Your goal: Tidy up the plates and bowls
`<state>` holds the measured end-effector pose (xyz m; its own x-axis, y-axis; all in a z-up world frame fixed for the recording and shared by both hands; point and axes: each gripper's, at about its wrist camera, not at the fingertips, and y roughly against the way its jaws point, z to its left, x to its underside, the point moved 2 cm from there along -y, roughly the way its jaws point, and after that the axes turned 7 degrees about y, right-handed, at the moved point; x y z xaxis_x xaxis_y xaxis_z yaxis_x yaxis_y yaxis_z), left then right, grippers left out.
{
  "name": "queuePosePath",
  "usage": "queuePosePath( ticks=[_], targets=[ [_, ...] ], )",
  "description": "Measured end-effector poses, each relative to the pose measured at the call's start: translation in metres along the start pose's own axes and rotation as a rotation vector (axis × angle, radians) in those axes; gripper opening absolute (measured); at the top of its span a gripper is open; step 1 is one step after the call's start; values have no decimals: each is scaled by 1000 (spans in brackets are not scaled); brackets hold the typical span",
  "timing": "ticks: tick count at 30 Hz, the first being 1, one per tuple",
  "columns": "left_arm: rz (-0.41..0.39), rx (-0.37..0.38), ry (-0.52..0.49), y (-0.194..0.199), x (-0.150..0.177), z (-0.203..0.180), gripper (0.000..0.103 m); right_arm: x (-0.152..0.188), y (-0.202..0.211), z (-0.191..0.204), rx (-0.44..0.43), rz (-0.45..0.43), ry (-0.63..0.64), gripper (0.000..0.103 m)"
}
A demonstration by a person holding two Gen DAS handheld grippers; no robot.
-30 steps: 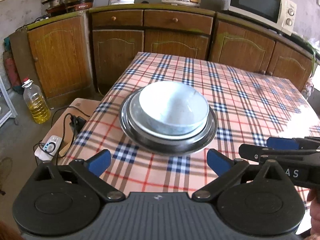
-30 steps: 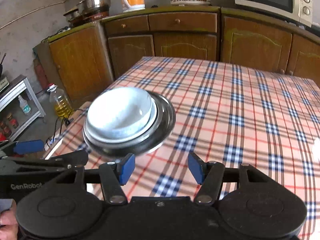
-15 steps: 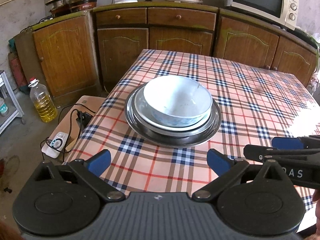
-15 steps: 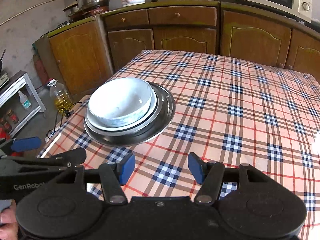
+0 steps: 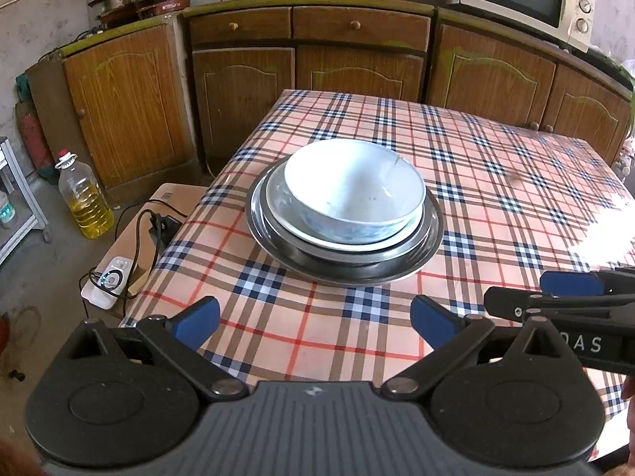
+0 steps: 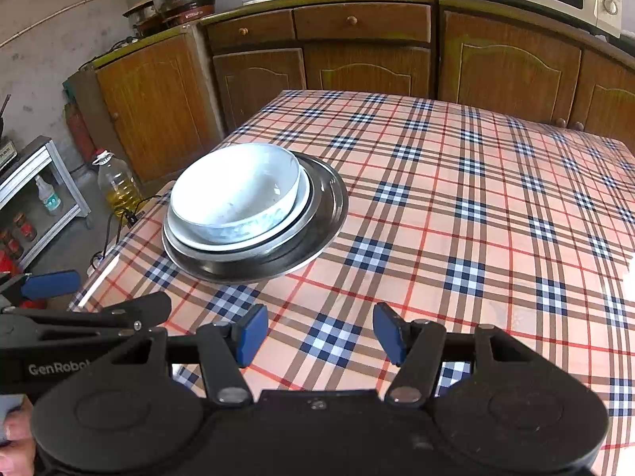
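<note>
A white bowl (image 5: 353, 194) sits nested on a white plate (image 5: 278, 208) inside a steel dish (image 5: 345, 269), the stack at the centre of the left wrist frame, near the left edge of the checked tabletop (image 5: 496, 198). The left tongs (image 5: 313, 317) gape wide and empty at the bottom of the frame; the right tongs (image 6: 315, 331) stand moderately apart, also holding nothing, short of the stack. The risk, as I judge it: the stack lies close to the tabletop edge above a power strip (image 5: 111, 281) and oil bottle (image 5: 85, 194), so a sideways nudge on the smooth steel rim could slide it off, and the bowl could tip if gripped on one side only.
</note>
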<state>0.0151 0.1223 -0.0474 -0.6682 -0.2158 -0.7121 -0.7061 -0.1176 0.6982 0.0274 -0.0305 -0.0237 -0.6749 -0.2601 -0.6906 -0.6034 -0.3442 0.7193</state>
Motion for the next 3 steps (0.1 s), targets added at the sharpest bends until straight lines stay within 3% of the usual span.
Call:
queuePosePath(
  ticks=[3],
  targets=[
    [4,-2,-1,-1,0,-1,103,1,-2,-1,-1,3,-1,71]
  ],
)
